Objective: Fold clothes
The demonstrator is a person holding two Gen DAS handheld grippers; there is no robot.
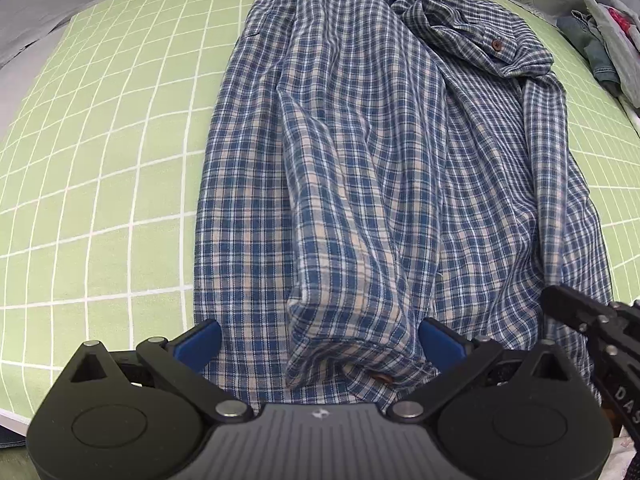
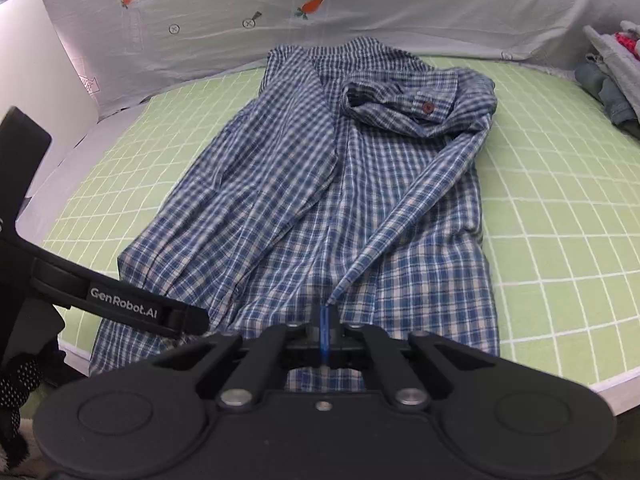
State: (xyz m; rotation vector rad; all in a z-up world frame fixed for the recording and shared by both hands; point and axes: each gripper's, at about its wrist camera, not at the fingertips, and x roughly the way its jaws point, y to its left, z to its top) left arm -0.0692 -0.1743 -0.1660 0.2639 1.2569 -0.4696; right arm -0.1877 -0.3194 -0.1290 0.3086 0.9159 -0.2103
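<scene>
The left gripper (image 1: pixel 320 340) is hovering with fingers spread wide astride a sleeve cuff; the right gripper (image 2: pixel 325 320) is pinching a raised ridge of cloth near the hem. The blue-and-white checked cotton shirt (image 2: pixel 320 200) is lying lengthwise on the green gridded mat (image 2: pixel 560 220), sleeves folded inward. It looks light and limp, best gripped at hems. A heap of grey clothes (image 2: pixel 612 76) is sitting far right, clear of it.

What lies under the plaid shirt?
The plaid shirt lies on a green grid-lined mat, which shows on both sides. Whatever is directly beneath the fabric is covered.
</scene>
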